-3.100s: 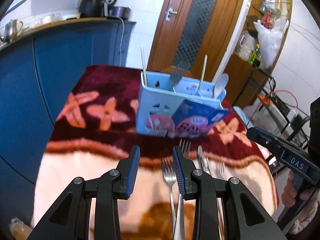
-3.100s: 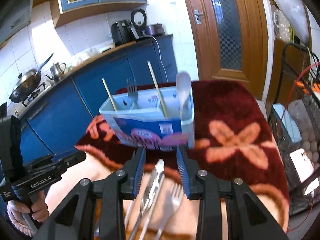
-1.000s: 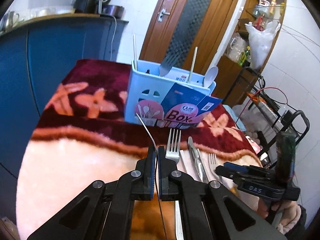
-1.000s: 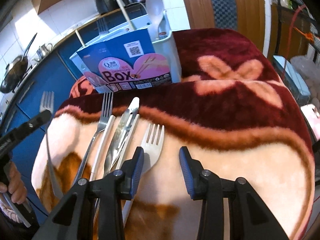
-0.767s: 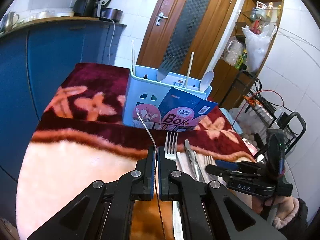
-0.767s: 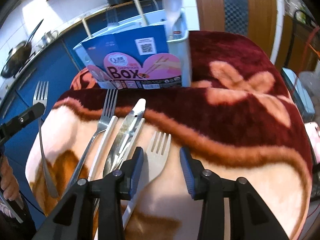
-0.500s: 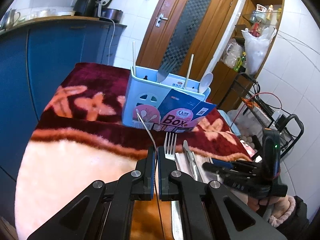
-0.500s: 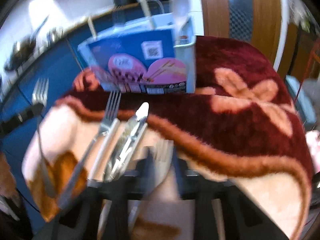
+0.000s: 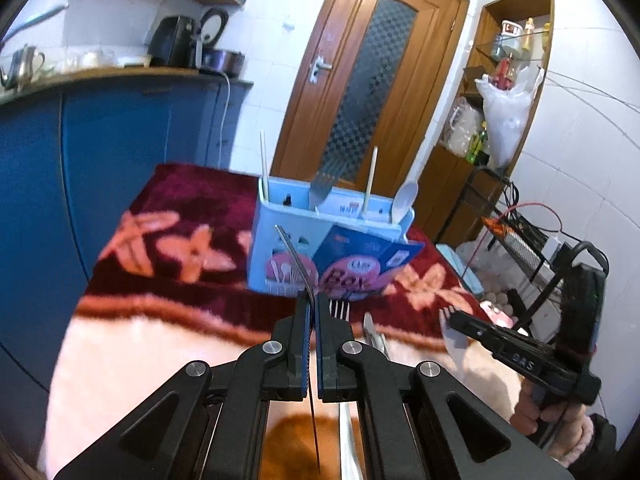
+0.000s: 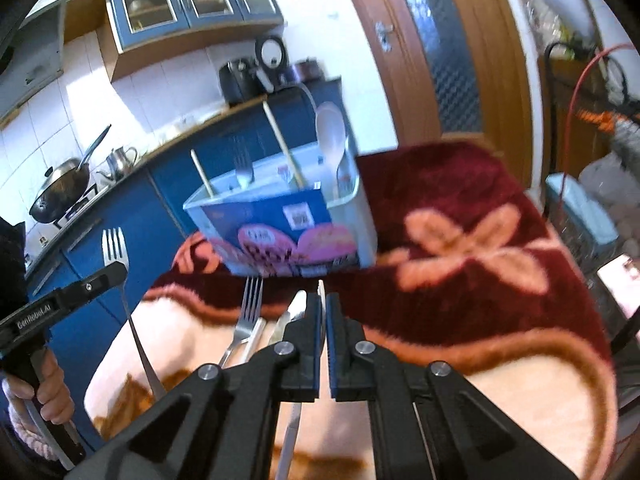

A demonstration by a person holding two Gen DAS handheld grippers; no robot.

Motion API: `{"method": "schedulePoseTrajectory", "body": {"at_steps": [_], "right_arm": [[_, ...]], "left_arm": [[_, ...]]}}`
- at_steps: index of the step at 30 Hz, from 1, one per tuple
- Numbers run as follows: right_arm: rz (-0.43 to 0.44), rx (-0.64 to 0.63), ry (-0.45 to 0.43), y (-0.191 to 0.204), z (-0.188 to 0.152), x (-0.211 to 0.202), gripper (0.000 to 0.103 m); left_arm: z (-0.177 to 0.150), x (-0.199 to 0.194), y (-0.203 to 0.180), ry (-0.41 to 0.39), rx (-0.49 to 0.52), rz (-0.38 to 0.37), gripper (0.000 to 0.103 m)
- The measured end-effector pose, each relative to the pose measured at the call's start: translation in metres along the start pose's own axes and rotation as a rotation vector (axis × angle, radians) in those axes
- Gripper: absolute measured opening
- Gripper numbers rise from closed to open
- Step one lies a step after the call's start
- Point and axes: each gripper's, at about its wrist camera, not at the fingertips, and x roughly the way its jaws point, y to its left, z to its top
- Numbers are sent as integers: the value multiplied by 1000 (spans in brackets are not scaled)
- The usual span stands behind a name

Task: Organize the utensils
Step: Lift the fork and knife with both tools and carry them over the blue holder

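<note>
A light blue utensil box [image 9: 280, 236] with a blue and pink card front stands on the blanket, holding chopsticks, a fork and a white spoon [image 10: 330, 132]. My left gripper [image 9: 312, 300] is shut on a metal fork [image 10: 115, 248], which shows edge-on in the left wrist view, lifted in front of the box. My right gripper [image 10: 323, 300] is shut on a pale fork [image 9: 447, 315], raised off the blanket; its tines poke past the jaws. Another metal fork [image 10: 250, 308] and a table knife [image 10: 294, 310] lie on the blanket below.
The table is covered by a red and cream flowered blanket [image 10: 500, 280]. Blue kitchen cabinets [image 9: 100, 152] run along the left, with a wok and kettle on the counter. A wooden door [image 9: 372, 92] is behind; a wire rack [image 9: 520, 232] with cables stands at the right.
My right gripper closed on the pale fork that lay on the blanket and lifted it. The left gripper kept its metal fork and stayed about where it was.
</note>
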Motion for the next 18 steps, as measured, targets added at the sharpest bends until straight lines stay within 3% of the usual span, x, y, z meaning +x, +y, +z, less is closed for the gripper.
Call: {"method": "schedulePoseTrajectory", "body": {"at_steps": [10,18], "right_arm": [[-85,-35,-182,8,7,-26,4],[-116,-58,-196,5,4,-25,4]], "left_arm": [[42,-2,-10,-126,63,57,2],[83,-3,-11,-216,65,94,2]]}}
